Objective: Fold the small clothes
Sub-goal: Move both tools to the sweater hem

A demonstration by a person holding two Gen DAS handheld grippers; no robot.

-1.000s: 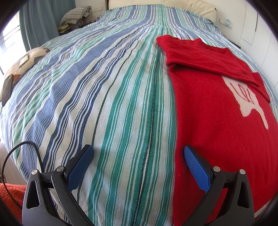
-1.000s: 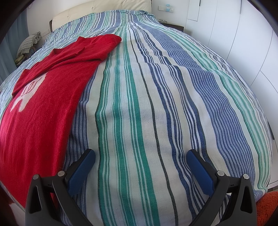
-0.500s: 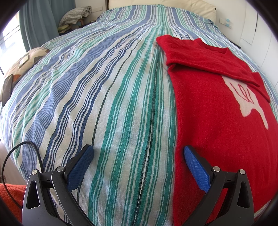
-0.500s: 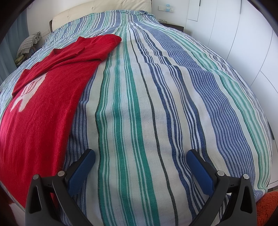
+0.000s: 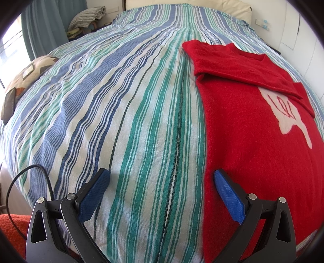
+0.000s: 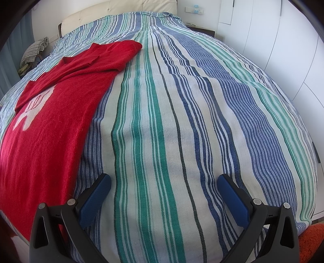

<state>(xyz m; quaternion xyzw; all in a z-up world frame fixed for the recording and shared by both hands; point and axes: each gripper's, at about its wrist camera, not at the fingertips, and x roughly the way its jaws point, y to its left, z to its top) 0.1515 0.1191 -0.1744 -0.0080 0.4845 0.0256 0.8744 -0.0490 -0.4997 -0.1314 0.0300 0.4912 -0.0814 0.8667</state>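
A red knit sweater point(image 5: 253, 129) with a white motif lies flat on the striped bedspread point(image 5: 121, 121), its sleeves folded across the chest at the far end. It also shows in the right wrist view point(image 6: 46, 129), at the left. My left gripper point(image 5: 160, 182) is open and empty above the near edge of the bed, its right finger over the sweater's left edge. My right gripper point(image 6: 164, 186) is open and empty over bare bedspread point(image 6: 182, 121), just right of the sweater.
A patterned cushion point(image 5: 26, 74) and a dark flat object point(image 5: 9, 105) lie at the bed's left edge. A folded blanket point(image 5: 87, 17) sits on a stand beyond the bed. White wardrobe doors point(image 6: 283, 40) stand on the right. An orange rug point(image 6: 311, 244) lies below.
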